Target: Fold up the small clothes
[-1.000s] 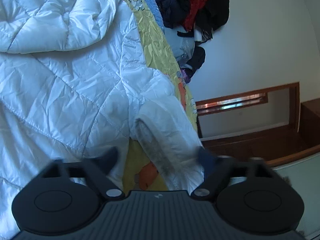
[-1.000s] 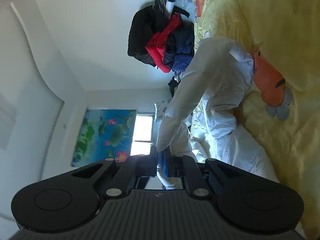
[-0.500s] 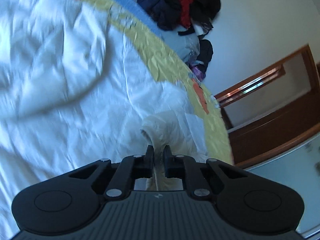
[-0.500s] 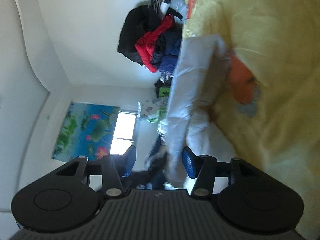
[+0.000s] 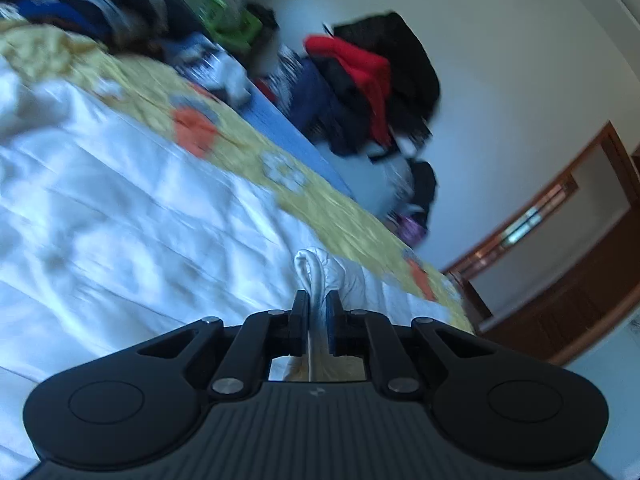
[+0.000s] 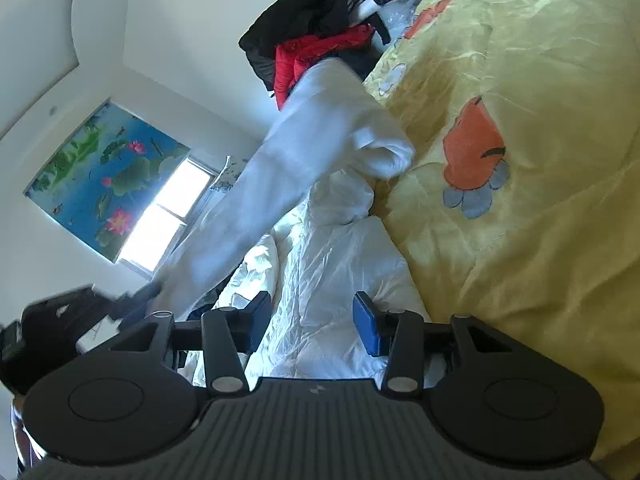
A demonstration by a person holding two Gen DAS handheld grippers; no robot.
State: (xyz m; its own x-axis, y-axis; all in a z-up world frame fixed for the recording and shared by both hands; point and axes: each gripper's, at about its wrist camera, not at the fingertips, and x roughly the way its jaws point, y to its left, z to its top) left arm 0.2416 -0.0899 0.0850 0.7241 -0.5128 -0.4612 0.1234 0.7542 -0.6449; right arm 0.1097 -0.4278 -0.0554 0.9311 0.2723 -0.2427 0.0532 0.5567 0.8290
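Observation:
A white quilted puffer jacket (image 5: 120, 216) lies spread on a yellow cartoon-print bedcover (image 5: 320, 204). My left gripper (image 5: 318, 312) is shut on the jacket's sleeve cuff (image 5: 316, 276), which bunches up between the pads. In the right wrist view the lifted white sleeve (image 6: 288, 168) stretches in the air from the jacket body (image 6: 332, 264) toward the left gripper (image 6: 132, 304) at the lower left. My right gripper (image 6: 312, 324) is open and empty just above the jacket body.
A pile of black, red and navy clothes (image 5: 376, 80) sits at the far end of the bed, also in the right wrist view (image 6: 316, 48). A wooden door frame (image 5: 568, 216) stands at the right. A window (image 6: 168, 216) and a lotus picture (image 6: 100, 168) are on the wall.
My left gripper shut on the sleeve cuff and has lifted and swung it over the jacket. My right gripper opened, let go of the sleeve and drew back over the jacket body.

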